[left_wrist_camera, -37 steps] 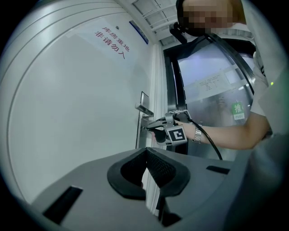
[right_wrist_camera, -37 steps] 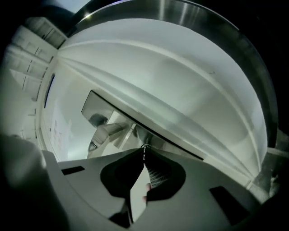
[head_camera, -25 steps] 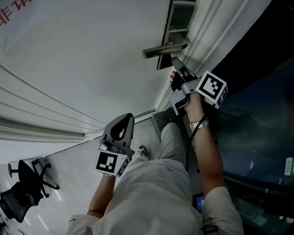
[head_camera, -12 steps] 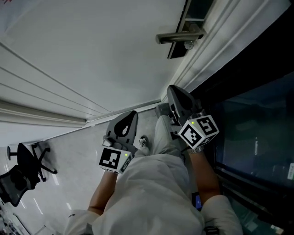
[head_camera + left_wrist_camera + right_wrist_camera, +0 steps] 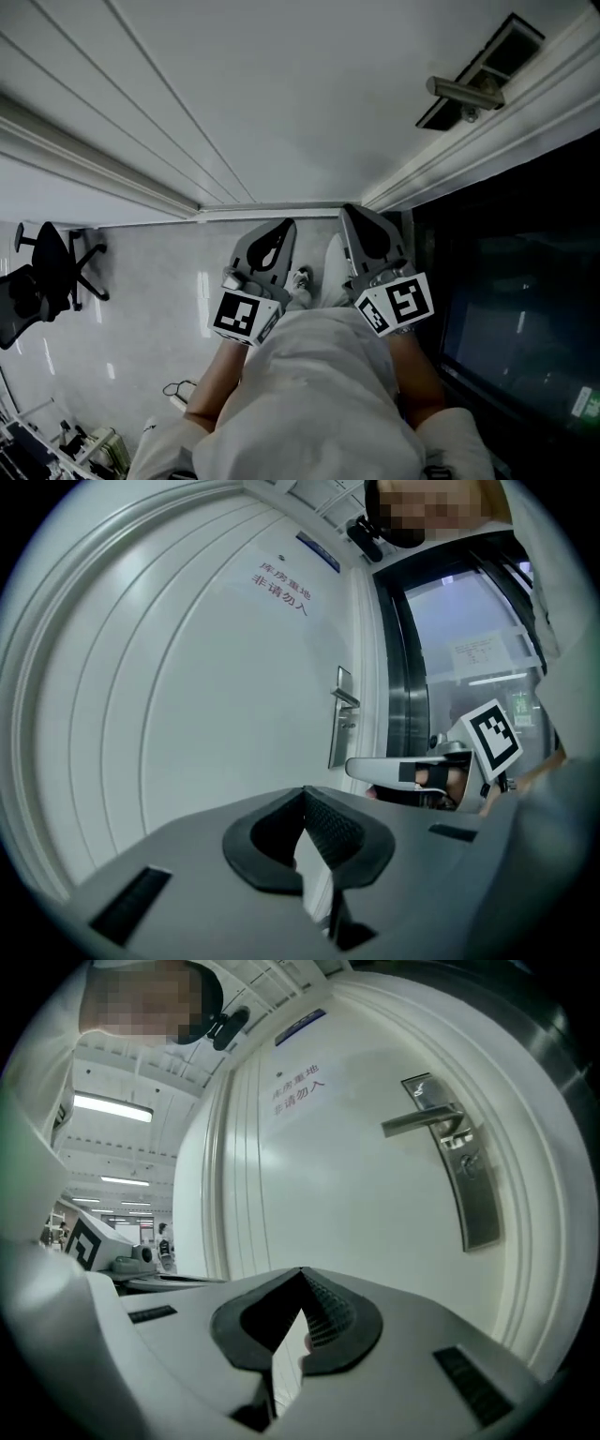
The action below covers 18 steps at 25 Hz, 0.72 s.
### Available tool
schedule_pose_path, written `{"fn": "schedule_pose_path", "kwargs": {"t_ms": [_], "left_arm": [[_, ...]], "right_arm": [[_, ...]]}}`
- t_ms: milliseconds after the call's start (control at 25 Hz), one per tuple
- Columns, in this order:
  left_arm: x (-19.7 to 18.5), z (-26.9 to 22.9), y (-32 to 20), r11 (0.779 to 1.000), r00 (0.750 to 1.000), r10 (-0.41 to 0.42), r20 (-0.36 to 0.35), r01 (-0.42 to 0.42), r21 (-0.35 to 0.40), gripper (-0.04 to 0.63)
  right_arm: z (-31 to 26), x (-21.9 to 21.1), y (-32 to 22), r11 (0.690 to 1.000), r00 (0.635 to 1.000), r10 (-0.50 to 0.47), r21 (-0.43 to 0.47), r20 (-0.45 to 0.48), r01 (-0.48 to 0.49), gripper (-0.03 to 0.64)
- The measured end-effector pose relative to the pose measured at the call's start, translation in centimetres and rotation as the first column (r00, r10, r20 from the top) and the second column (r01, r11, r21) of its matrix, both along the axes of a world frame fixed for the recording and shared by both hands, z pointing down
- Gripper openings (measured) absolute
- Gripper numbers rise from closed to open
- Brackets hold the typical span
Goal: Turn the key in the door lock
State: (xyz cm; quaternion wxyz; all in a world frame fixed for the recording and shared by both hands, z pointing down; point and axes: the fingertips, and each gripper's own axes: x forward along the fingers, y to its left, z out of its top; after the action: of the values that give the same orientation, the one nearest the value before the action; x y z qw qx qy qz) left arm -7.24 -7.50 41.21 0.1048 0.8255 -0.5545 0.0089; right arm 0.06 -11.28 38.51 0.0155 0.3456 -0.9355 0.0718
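Right gripper (image 5: 361,225): jaws pressed together, nothing between them (its own camera sees only bare door past the closed tips). Left gripper (image 5: 279,230): same, tips shut on air. Both are held low and side by side, just in front of the person's waist, pointing roughly level at the door (image 5: 281,94). That reads as a parked pose, not a working one. Closed jaws make sense with nothing to carry.

The lock (image 5: 468,1161) is on the long plate (image 5: 480,1213) under the lever handle (image 5: 422,1121), at the door's edge by the frame. In the head view it's upper right, well apart from both grippers. The small stub (image 5: 465,114) just under the lever could be the key or the cylinder; too small to tell. The lever sits level, so nothing is pressing it, and the door looks closed against the frame.

Further out:
- a red-lettered sign (image 5: 298,1087) high on the door
- a dark glass panel (image 5: 506,281) right of the frame
- an office chair (image 5: 42,272) on the floor (image 5: 150,319), far left

My read: neither gripper is on the lock, so no turn is in hand now. A fresh go would suit the right gripper, since it's on the lock's side: open up, reach to the plate, pinch the key flat-on. The risk is that a thin key slips or cocks if grabbed off-centre.
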Motion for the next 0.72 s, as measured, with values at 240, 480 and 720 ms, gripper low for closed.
{"fn": "schedule_pose_path", "kwargs": {"t_ms": [240,480,720], "left_arm": [[-4.0,0.0,2.1,0.992,0.992,-0.128,-0.008,0.128,0.017,0.003],[-8.9,0.6,5.7,0.954,0.954,-0.301,-0.010,0.301,0.004,0.003],[-11.9,2.7,9.4,0.878,0.877,-0.478,-0.043,0.477,-0.033,0.003]], "right_arm": [[1.2,-5.4,2.6,0.988,0.988,-0.153,-0.018,-0.018,0.152,0.002],[1.7,-10.8,5.4,0.950,0.950,-0.312,-0.028,-0.012,0.312,0.002],[3.8,-14.3,8.4,0.881,0.883,-0.468,-0.091,-0.016,0.465,0.002]]}}
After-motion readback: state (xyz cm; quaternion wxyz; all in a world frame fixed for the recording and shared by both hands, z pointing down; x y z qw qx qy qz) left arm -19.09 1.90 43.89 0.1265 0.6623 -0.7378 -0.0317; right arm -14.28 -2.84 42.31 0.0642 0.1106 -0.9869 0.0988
